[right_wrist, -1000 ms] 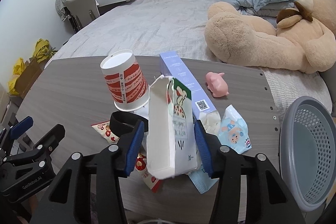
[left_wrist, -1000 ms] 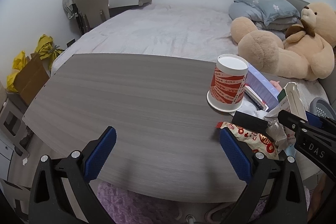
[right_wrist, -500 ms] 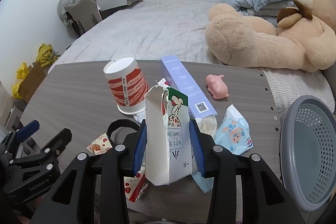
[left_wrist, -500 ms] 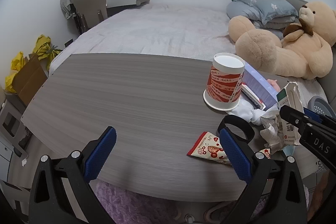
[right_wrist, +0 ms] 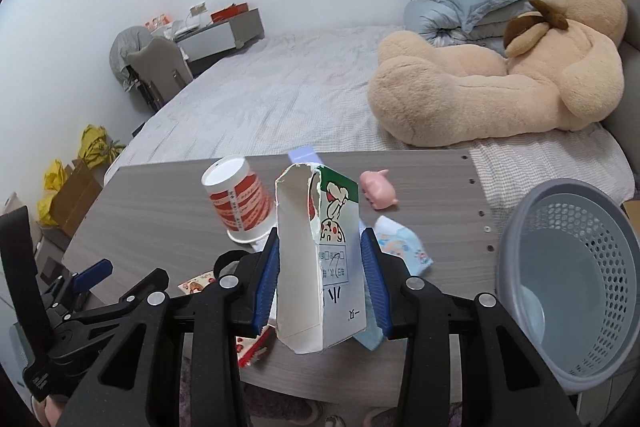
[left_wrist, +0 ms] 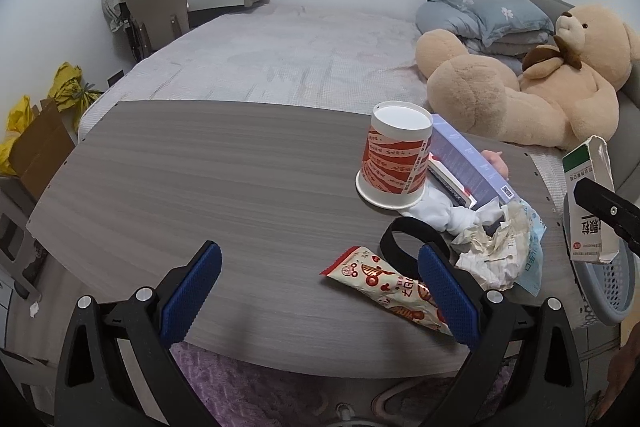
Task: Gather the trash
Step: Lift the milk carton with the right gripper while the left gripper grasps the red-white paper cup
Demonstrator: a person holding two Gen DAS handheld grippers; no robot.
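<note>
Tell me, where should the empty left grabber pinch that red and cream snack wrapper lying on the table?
Probably its near left end. The snack wrapper lies flat on the table, so come from above and pinch across that narrow, sealed tip. Its other end runs under the left gripper finger, beside crumpled tissue and a black band. The left end has bare table around it.

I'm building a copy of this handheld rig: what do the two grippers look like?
Both are alike: matte black plastic frames with triangular cut-outs and silver round bolt heads. Each finger carries a long blue pad with a fine gridded texture. The left gripper and the right gripper match in this. Faint pale lettering shows on the black frame low in the right wrist view, too small to read. No cables or sleeves show.
</note>
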